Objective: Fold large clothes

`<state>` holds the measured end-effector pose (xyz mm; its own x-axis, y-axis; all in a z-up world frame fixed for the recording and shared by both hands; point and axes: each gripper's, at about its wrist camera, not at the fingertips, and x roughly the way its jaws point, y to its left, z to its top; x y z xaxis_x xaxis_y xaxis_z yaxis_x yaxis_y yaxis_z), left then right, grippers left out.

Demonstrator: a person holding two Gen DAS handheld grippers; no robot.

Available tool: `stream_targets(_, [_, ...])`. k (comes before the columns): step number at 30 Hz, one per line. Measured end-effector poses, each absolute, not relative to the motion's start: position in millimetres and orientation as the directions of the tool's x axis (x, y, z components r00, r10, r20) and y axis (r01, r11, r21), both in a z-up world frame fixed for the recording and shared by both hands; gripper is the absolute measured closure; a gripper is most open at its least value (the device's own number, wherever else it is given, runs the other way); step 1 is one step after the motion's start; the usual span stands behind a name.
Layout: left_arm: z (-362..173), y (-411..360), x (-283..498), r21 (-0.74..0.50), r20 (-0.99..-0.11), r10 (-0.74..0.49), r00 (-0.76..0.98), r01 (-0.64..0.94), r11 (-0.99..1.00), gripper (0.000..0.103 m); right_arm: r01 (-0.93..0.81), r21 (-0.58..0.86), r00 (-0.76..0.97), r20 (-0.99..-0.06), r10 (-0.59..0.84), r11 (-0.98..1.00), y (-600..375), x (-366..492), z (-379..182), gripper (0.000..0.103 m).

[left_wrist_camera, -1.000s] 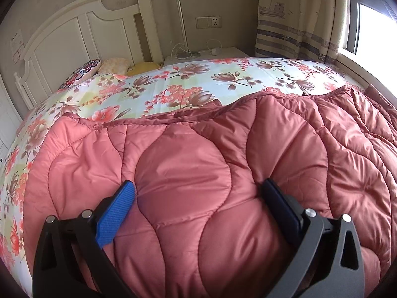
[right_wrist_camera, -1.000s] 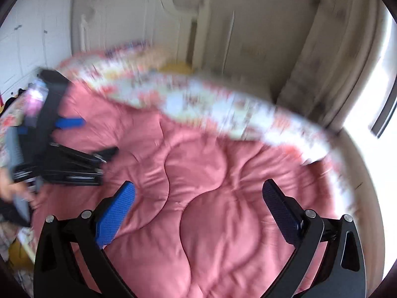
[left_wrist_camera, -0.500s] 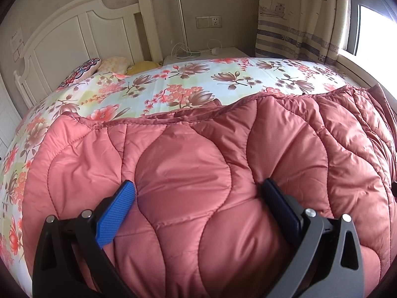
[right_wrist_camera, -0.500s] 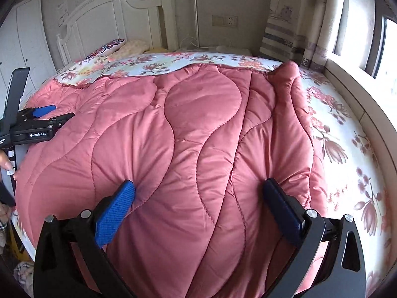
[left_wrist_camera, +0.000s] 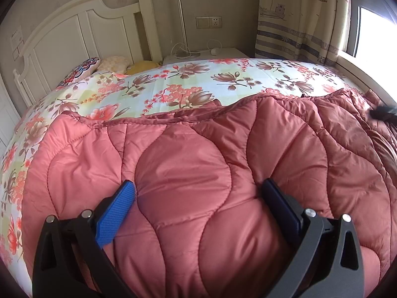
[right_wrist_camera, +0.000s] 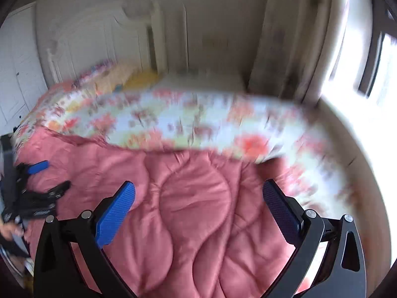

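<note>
A large pink quilted garment (left_wrist_camera: 198,149) lies spread over the near part of a bed with a floral sheet (left_wrist_camera: 188,82). My left gripper (left_wrist_camera: 197,183) is open and sits low on it, with a puffed panel bulging between the blue pads (left_wrist_camera: 116,211). In the blurred right wrist view the garment (right_wrist_camera: 198,211) fills the foreground. My right gripper (right_wrist_camera: 198,183) is open above it and holds nothing. That view also catches the left gripper (right_wrist_camera: 49,177) at the garment's left edge.
A white headboard (left_wrist_camera: 74,32) and pillows (left_wrist_camera: 111,64) stand at the far end of the bed. A nightstand (left_wrist_camera: 211,52) with cables and a curtained window (left_wrist_camera: 310,17) are at the back right. A person's hand (right_wrist_camera: 7,228) shows at the far left.
The right gripper has swung quickly, so its view is blurred and shows more floral sheet beyond the garment. The left gripper has stayed nearly still on the garment, open throughout.
</note>
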<state>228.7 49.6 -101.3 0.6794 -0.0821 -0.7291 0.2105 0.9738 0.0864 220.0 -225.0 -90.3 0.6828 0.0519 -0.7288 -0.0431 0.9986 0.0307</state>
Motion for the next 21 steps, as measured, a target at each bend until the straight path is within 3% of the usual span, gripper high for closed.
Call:
stream_targets(3, [-101.0,50.0,228.8,0.089,-0.732,-0.08,0.677,0.211,0.974,0.002,0.033,0.048,0.589,-0.808,0.02,0.998,-241.8,247.4,-135.8,0.004])
stream_targets(5, [-97.9,48.3,230.8,0.101,-0.749,-0.068,0.659,0.214,0.972,0.002,0.047,0.133,0.591,-0.803,0.08,0.99,-253.1,248.7,-141.8,0.004])
stream_targets(7, [-85.4,43.2,234.6,0.149,-0.769,-0.03,0.639,0.224,0.963,0.002,0.043,0.116,0.588,-0.806,0.069,0.992,-250.8,246.8,-141.8,0.004])
stream_targets(12, [-37.7,55.5,245.9,0.274,-0.627,0.035,0.778,0.179,0.945,0.002,0.041,0.061,0.587,-0.809,0.026,0.997,-244.9,247.4,-141.0,0.004])
stream_targets(16, [-75.7,103.8,294.4,0.16,-0.776,0.055,0.629,0.111,0.981,0.002,0.041,0.065,0.587,-0.809,0.028,0.997,-247.0,247.9,-143.5,0.004])
stream_targets(19, [-98.8,134.2,305.7,-0.029,-0.817,-0.072,0.572,0.083,0.996,0.002,0.041,0.066,0.588,-0.808,0.029,0.997,-246.4,247.1,-143.0,0.004])
stream_targets(21, [-100.9,142.8,308.1,-0.085,-0.818,-0.107,0.566,0.065,0.994,0.002,0.04,0.068,0.59,-0.807,0.031,0.997,-245.4,246.3,-142.9,0.004])
